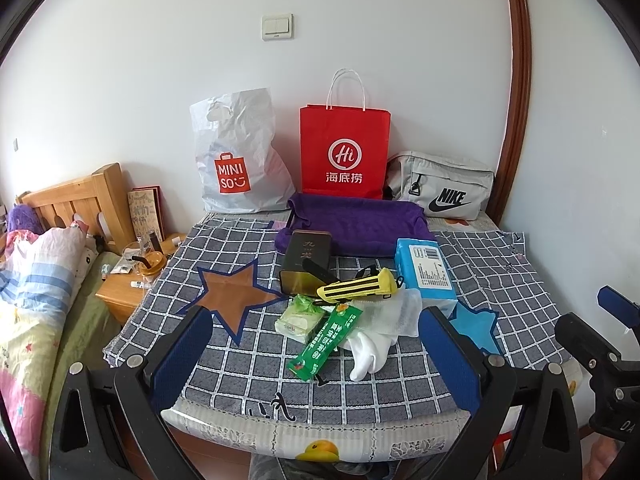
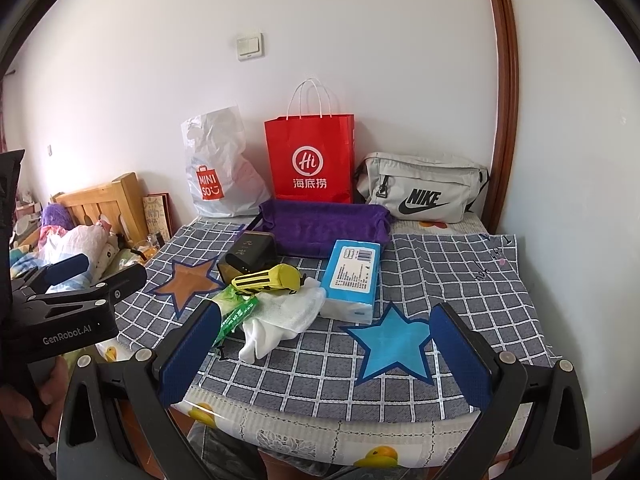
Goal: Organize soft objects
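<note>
A pile lies mid-table on the checked cloth (image 1: 240,368): white socks (image 1: 370,354), a white towel (image 1: 390,314), a green tissue pack (image 1: 298,320), a green sachet (image 1: 326,342), a yellow striped item (image 1: 358,286), a blue tissue pack (image 1: 424,274) and a dark tin (image 1: 306,260). A purple fabric tray (image 1: 356,220) sits behind them. My left gripper (image 1: 316,364) is open and empty, hovering near the table's front edge before the pile. My right gripper (image 2: 324,356) is open and empty, to the right, above a blue star patch (image 2: 394,344). The socks (image 2: 264,334) lie just left of it.
A white Miniso bag (image 1: 240,160), a red paper bag (image 1: 344,152) and a grey Nike pouch (image 1: 440,186) stand along the wall. A bed (image 1: 32,280) and a wooden nightstand (image 1: 132,280) are at the left. A brown door frame (image 1: 518,80) is at the right.
</note>
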Demonstrator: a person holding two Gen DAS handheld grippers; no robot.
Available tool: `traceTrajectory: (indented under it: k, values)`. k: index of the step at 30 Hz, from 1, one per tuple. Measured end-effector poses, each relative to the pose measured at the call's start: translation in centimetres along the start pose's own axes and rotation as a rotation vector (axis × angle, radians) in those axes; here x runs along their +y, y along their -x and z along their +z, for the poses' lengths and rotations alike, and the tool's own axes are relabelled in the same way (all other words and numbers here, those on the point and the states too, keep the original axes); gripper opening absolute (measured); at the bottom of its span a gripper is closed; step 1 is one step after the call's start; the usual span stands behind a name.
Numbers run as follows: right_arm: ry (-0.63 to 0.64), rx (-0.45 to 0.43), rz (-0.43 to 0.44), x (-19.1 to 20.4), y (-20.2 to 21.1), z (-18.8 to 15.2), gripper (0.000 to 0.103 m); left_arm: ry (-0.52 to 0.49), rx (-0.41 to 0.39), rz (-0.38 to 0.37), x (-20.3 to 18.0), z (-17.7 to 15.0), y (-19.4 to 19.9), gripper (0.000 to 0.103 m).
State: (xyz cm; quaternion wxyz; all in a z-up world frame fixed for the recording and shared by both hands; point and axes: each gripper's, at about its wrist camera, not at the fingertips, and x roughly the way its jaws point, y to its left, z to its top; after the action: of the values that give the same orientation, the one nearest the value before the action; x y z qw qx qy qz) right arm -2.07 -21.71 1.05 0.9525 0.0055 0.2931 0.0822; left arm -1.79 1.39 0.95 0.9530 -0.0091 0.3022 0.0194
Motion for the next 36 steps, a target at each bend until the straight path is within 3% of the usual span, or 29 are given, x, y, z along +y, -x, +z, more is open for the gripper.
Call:
traceTrajectory:
  k: [17,21,36]
  values:
    - [-0.013,0.013,0.021,-0.2,-1.8,0.1,0.103,0.014,0.006,-0.022,0.0,-0.1,-1.5,0.103]
    - [-0.016,0.017,0.043,-0.2,-2.9,0.1,0.103,0.072,0.012,-0.032,1.5,-0.1,-2.4,0.103]
    - [-0.047,0.171,0.121,-0.5,-13.7,-2.9,0.101,0.149,0.220,0.039,6.6,-3.5,-13.5,0.103]
